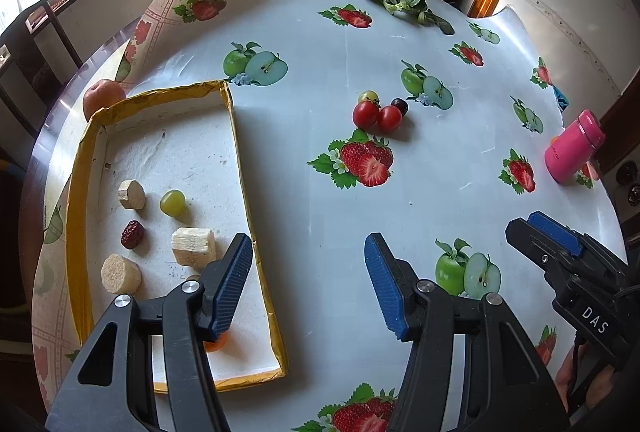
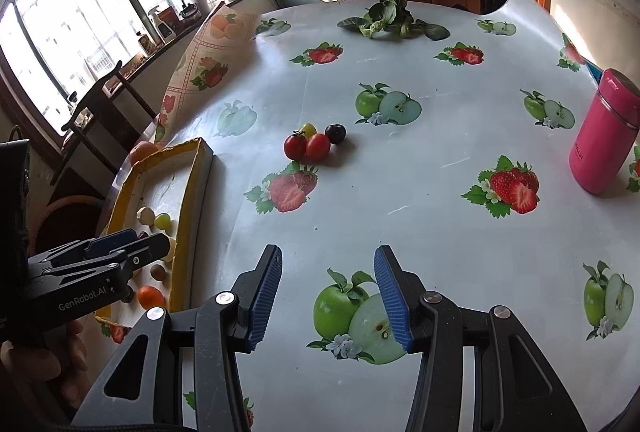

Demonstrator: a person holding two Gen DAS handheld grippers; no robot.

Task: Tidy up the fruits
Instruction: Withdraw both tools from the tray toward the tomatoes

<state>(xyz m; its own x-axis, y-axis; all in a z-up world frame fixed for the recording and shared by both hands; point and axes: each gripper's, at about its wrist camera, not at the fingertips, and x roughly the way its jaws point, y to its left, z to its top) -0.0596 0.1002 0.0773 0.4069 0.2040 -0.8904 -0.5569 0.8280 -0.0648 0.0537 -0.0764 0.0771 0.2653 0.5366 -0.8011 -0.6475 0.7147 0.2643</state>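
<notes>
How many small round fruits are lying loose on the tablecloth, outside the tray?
4, clustered mid-table: two red tomatoes side by side, a yellow-green one behind them and a dark one at their right. Another could hide behind them.

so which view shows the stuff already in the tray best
The left wrist view: it looks down into the tray, showing the green grape, the red date and the pale chunks plainly. The right wrist view sees the tray edge-on at its left, partly behind the left gripper.
</notes>
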